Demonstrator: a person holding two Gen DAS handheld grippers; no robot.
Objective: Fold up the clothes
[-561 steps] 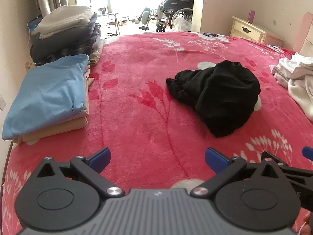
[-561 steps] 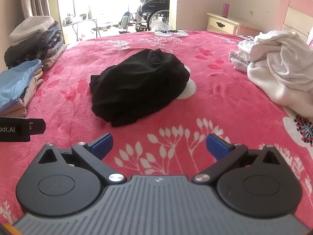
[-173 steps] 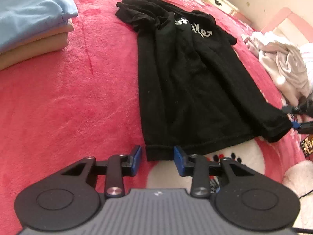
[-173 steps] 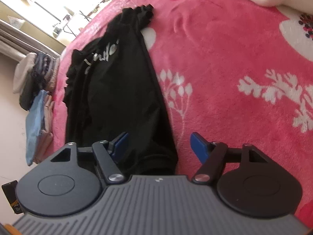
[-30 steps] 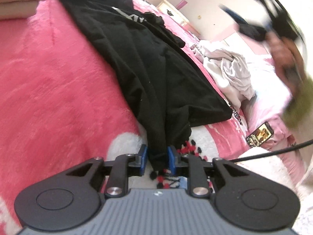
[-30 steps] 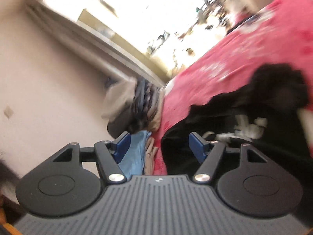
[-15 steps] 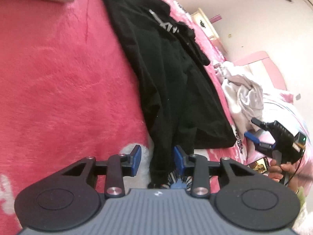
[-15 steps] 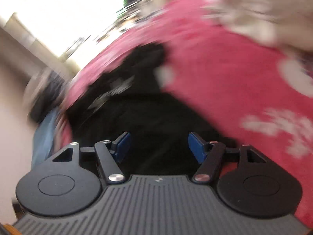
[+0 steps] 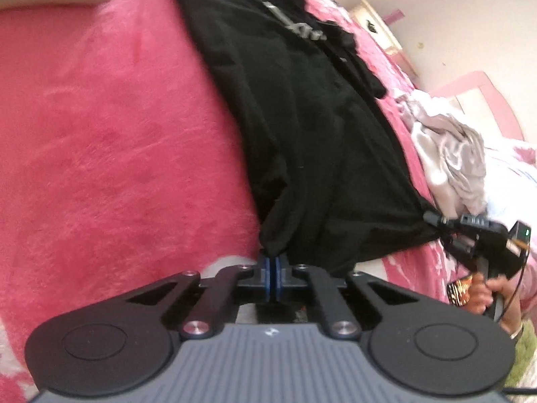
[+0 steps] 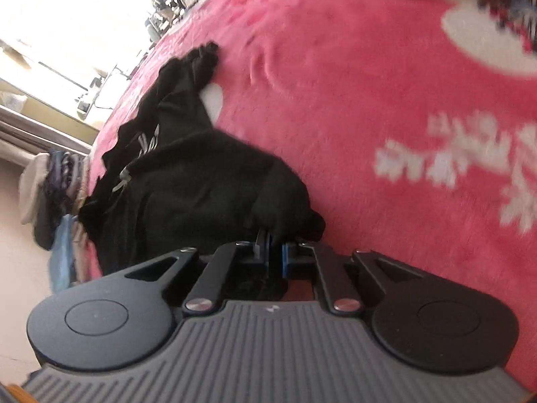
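A black T-shirt [image 9: 308, 127] with white lettering lies stretched out on the pink floral blanket [image 9: 110, 154]. My left gripper [image 9: 272, 265] is shut on the shirt's near hem corner. My right gripper [image 10: 273, 252] is shut on the other hem corner of the black shirt [image 10: 201, 184]. The right gripper also shows in the left wrist view [image 9: 433, 219], pinching the shirt at the right.
A crumpled white garment [image 9: 449, 154] lies beyond the shirt on the right. Folded clothes are stacked at the bed's left edge [image 10: 60, 235]. A cream nightstand [image 9: 379, 30] and a pink headboard [image 9: 483, 100] stand by the wall.
My left gripper closed on the hem corner it straddled half a second ago. My right gripper swung down to the other corner and closed on it.
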